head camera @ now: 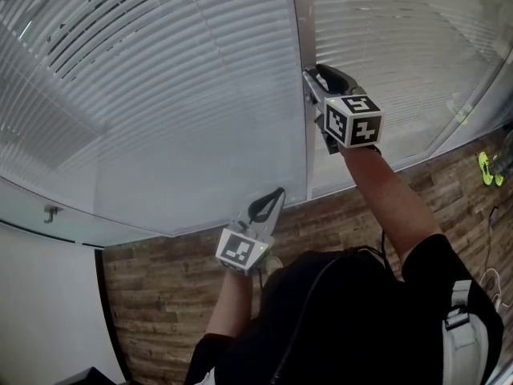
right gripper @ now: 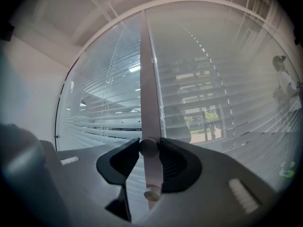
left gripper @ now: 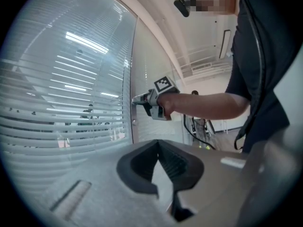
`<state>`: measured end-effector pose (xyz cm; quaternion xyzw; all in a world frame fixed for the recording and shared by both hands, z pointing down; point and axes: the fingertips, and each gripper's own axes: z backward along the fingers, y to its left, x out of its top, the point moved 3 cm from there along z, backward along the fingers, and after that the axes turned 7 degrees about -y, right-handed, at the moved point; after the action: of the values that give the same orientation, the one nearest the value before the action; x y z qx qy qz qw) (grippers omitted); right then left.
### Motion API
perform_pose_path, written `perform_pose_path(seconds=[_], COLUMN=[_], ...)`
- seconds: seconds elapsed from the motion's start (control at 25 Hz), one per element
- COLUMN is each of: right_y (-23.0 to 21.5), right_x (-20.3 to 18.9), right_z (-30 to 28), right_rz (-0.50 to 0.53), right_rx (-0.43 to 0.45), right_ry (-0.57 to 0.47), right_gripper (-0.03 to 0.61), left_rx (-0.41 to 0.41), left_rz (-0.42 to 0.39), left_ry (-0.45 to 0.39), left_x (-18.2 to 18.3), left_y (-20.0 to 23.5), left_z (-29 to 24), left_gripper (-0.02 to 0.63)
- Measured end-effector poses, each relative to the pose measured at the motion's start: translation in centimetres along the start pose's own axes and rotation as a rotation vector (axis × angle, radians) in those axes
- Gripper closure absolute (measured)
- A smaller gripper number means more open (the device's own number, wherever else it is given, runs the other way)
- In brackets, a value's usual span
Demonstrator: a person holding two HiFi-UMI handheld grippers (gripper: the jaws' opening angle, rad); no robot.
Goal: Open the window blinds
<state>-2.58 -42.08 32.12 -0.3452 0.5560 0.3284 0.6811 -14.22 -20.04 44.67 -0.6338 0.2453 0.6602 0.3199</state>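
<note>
The blinds (head camera: 160, 95) hang with their slats nearly closed behind glass panes, on both sides of a grey upright frame post (head camera: 302, 22). My right gripper (head camera: 309, 79) reaches level to that post and is shut on a small round knob (right gripper: 148, 148) on the post (right gripper: 147, 79). A second small knob (right gripper: 152, 193) sits just below it. From the left gripper view, the right gripper (left gripper: 136, 100) touches the post. My left gripper (head camera: 276, 192) hangs lower, short of the glass, its jaws closed tip to tip (left gripper: 158, 144) with nothing between them.
A wooden floor (head camera: 160, 287) runs along the foot of the glass. A small metal hook (head camera: 52, 212) sticks out at the left by a white wall (head camera: 40, 311). A green object (head camera: 486, 168) and cables (head camera: 493, 215) lie on the floor at the right.
</note>
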Motion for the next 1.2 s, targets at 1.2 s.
perform_pose_path(seconds=[1.2], right_y=[0.8], right_x=[-0.5], right_z=[1.1], right_rz=[0.256], right_rx=[0.049], right_ry=[-0.024], right_gripper=[0.344], left_rx=[-0.007], left_rz=[0.002], left_ry=[0.018], left_x=[0.5], left_y=[0.0], left_z=[-0.5], left_gripper=[0.609])
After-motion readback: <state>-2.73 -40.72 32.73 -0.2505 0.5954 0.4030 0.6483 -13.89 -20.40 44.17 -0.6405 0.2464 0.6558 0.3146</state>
